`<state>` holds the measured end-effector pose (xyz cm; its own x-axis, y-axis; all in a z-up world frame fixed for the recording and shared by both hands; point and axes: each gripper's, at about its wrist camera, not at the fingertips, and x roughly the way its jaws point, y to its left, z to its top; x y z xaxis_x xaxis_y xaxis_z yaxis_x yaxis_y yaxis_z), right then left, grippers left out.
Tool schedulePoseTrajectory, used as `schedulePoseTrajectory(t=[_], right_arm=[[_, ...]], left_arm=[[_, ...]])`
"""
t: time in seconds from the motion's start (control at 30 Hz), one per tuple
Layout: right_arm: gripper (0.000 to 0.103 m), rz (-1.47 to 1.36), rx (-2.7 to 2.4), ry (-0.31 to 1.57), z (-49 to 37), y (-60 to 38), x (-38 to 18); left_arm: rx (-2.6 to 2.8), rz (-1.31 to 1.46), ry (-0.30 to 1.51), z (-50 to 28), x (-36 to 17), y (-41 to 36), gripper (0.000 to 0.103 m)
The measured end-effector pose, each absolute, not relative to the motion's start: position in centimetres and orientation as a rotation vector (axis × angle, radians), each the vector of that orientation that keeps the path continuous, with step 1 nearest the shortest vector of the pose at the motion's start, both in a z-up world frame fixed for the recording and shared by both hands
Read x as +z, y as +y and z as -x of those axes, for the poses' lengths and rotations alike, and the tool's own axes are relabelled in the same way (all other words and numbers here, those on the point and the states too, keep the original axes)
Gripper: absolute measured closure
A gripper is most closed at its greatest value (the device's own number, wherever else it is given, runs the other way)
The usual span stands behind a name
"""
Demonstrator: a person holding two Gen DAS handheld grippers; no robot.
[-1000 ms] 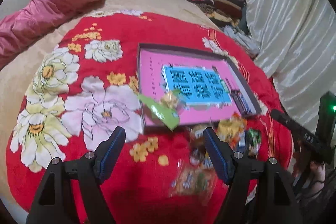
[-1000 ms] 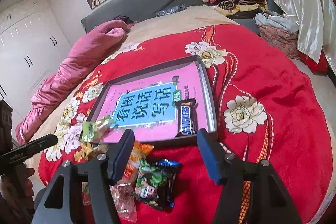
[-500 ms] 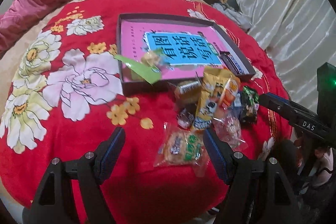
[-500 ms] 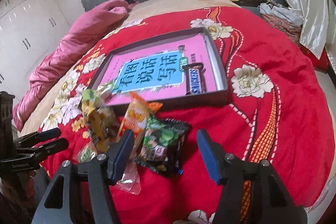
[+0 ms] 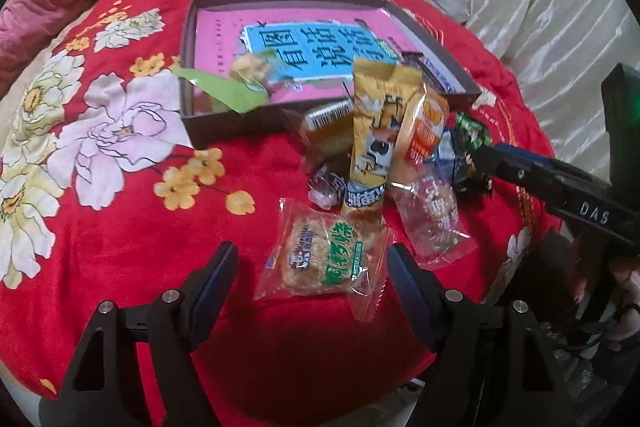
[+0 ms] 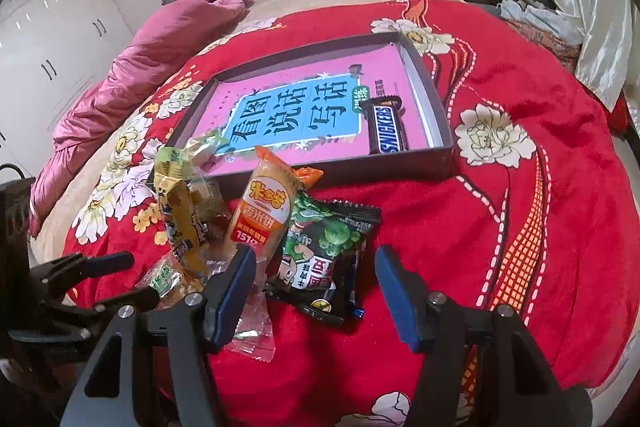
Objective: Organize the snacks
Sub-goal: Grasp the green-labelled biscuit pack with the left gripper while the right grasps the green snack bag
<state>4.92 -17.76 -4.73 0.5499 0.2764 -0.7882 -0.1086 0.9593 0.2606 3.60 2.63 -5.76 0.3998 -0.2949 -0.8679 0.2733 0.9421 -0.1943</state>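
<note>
Both hands are in over the heap of loose snacks on the red flowered blanket [image 5: 120, 227], so this looks like the pick-up step. The left gripper [image 5: 312, 279] has its jaws apart and empty, framing the clear-wrapped rice cracker with the green label [image 5: 324, 259], which lies flat between the 2 tips. The right gripper [image 6: 316, 283] is spread too, nothing clamped, and the dark green pea packet [image 6: 324, 251] sits just ahead between its tips, with the orange rice-cracker pouch [image 6: 264, 215] beside its left finger. Beyond both tools lies the shallow dark box with the pink and blue printed lining [image 6: 432, 95], where 1 brown Snickers bar [image 6: 386, 127] already rests; a green-wrapped sweet [image 5: 240, 83] hangs over its near edge. By my reading most of the sorting is left. Next call: each hand lowers onto its packet, pinches thin crinkly film without snagging the blanket pile, then carries it forward into the box
</note>
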Motion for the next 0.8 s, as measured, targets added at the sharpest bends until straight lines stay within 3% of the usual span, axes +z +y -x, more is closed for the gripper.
schedulePoseTrajectory(t=[0.07,0.33,0.53,0.6,0.67,0.8], right_arm=[[0.041,-0.196,0.227,0.971,-5.1,-17.8,-5.1],[0.063,-0.185,0.231,0.982,-5.7,-17.5,-5.9],[0.069,-0.179,0.223,0.975,-6.1,-17.8,-6.1],[0.069,-0.186,0.22,0.97,-6.1,-18.1,-6.1],[0.069,-0.194,0.215,0.962,-6.1,-18.3,-6.0],[0.069,-0.2,0.208,0.955,-6.1,-18.6,-5.8]], left_arm=[[-0.356,0.02,1.114,-3.8,-6.2,2.4,0.026],[-0.349,0.017,1.133,-4.3,-7.6,1.9,0.026],[-0.35,0.0,1.14,-4.4,-7.9,1.4,0.025],[-0.356,-0.002,1.143,-4.4,-8.0,1.3,0.028],[-0.372,0.007,1.144,-4.4,-8.0,1.3,0.038],[-0.383,0.002,1.153,-4.5,-8.3,1.1,0.044]])
